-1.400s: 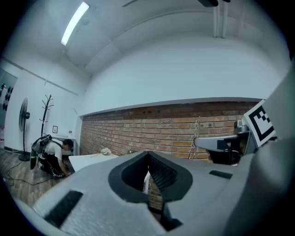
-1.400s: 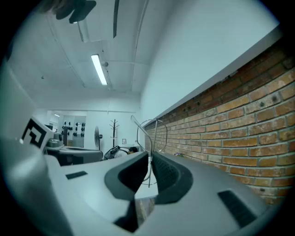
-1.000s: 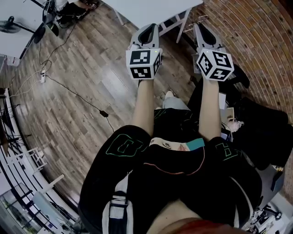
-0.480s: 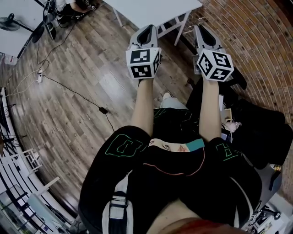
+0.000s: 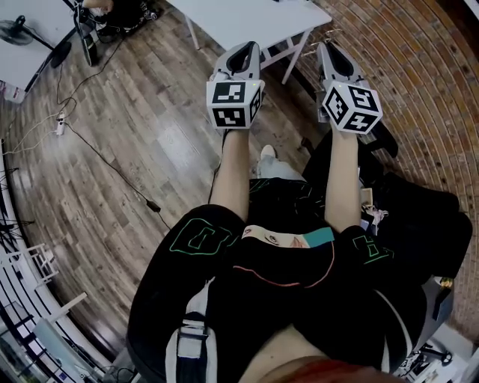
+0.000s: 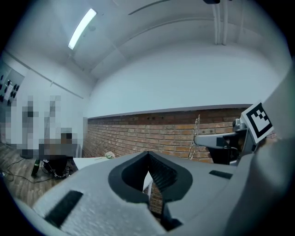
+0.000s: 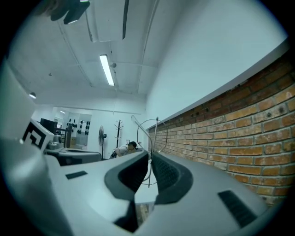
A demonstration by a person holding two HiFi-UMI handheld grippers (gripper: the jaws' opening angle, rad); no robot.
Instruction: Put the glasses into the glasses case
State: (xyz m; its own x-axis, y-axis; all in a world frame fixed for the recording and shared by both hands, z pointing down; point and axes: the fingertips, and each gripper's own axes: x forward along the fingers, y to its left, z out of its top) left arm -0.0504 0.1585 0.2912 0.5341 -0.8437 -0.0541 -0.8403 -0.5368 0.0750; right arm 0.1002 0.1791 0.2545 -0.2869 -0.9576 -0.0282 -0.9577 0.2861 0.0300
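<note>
No glasses and no glasses case show in any view. In the head view both grippers are held out ahead of the person's body over the wooden floor (image 5: 142, 127). The left gripper (image 5: 243, 48) has its jaws together with nothing between them, and its jaw tips (image 6: 147, 154) meet. The right gripper (image 5: 328, 46) is level with it, a hand's width to the right. Its jaws (image 7: 150, 156) stand almost together, holding nothing. The right gripper's marker cube (image 6: 256, 122) shows at the edge of the left gripper view.
A white table (image 5: 247, 15) stands just ahead of the grippers, beside a brick wall (image 5: 419, 67). A wire stand (image 7: 147, 133) rises by that wall. Cables (image 5: 97, 149) trail over the floor at the left. Dark bags (image 5: 419, 217) lie at the right.
The floor and cables have slid down and left in the head view, and the white table has come closer. Both grippers keep the same pose, jaws unchanged.
</note>
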